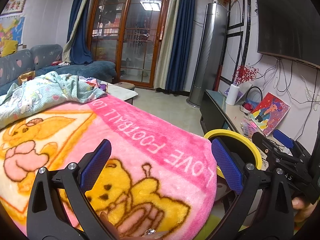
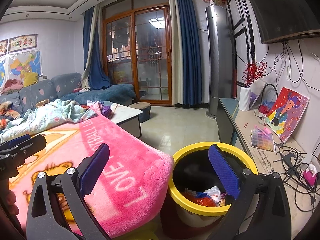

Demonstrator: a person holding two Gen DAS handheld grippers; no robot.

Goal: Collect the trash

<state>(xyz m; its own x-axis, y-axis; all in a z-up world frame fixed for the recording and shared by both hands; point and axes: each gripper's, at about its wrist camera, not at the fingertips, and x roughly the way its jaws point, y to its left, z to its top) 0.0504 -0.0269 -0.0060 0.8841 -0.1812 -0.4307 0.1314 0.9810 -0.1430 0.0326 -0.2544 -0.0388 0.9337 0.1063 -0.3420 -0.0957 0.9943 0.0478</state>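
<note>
Both grippers hang spread and empty; the left gripper (image 1: 160, 164) sits over the pink blanket (image 1: 128, 140), and the right gripper (image 2: 158, 170) hovers at that blanket's right edge, half over the yellow-rimmed bin (image 2: 200, 210); wrappers (image 2: 212, 197) already lie inside, so the bin likely stands just beside the blanket for short drops.

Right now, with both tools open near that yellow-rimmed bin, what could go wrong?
1. The pink fleece blanket hangs right beside the yellow-rimmed trash bin; a low reach by the open right tool might snag it.
2. The bin sits close to the tangled black cables on the cabinet top, which a wide swing could catch.
3. The left tool hovers open over the blanket with no trash visible there, so it may pinch fabric instead.
</note>
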